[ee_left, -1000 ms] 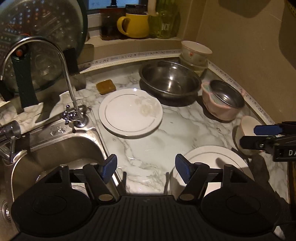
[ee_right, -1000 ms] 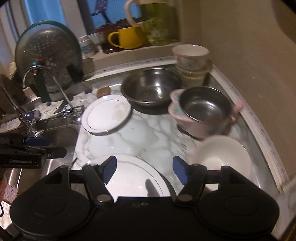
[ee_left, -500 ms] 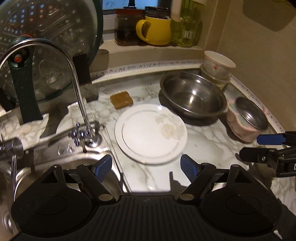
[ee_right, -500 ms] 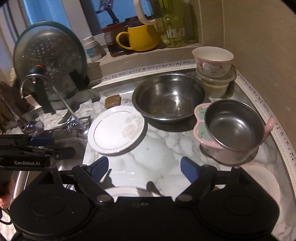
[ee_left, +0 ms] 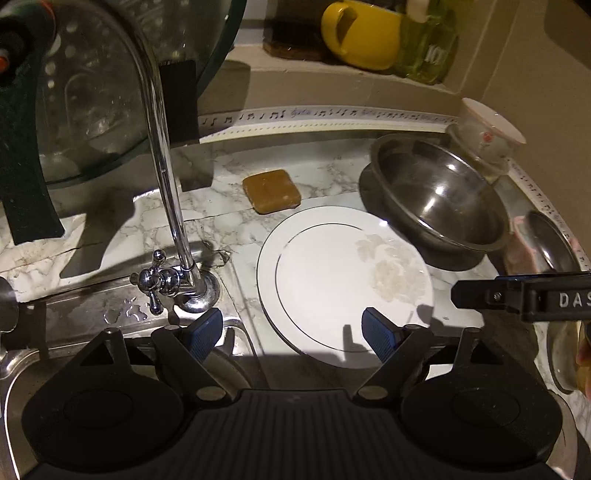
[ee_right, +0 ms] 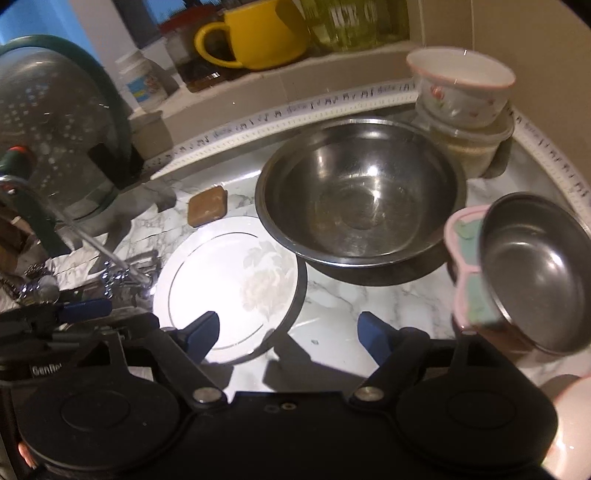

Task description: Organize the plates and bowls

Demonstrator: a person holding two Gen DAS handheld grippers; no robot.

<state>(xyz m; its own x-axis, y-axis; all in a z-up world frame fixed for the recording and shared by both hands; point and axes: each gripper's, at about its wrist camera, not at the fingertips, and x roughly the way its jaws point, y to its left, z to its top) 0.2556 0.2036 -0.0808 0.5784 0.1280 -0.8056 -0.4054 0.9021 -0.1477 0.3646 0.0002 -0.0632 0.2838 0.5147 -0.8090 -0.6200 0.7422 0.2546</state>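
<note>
Both sets of jaws stand wide with nothing between them. The left gripper (ee_left: 291, 334) hangs with its blue pads spread above the near rim of the white plate (ee_left: 332, 280), touching nothing. The right gripper (ee_right: 286, 336) is closing a little, pads still apart, empty, over the plate's right rim and bare marble.

That plate, with its faint flower print, lies flat on the marble counter (ee_right: 354, 306), just right of the sink's edge and the chrome tap (ee_left: 166, 206). Behind it sits a brown soap bar (ee_left: 271, 190). Touching the plate's far right rim is the large steel bowl (ee_right: 358, 206), upright. Further right, near the counter's right edge, a small steel bowl (ee_right: 532, 269) nests tilted in a pink bowl (ee_right: 461, 266). In the back right corner a flowered china bowl (ee_right: 461, 88) is stacked on a clear lidded tub (ee_right: 476, 144).

On the sill behind stand a yellow mug (ee_right: 258, 33) and a green glass jug (ee_left: 424, 48). A glass pan lid (ee_left: 92, 92) leans at the back left.
</note>
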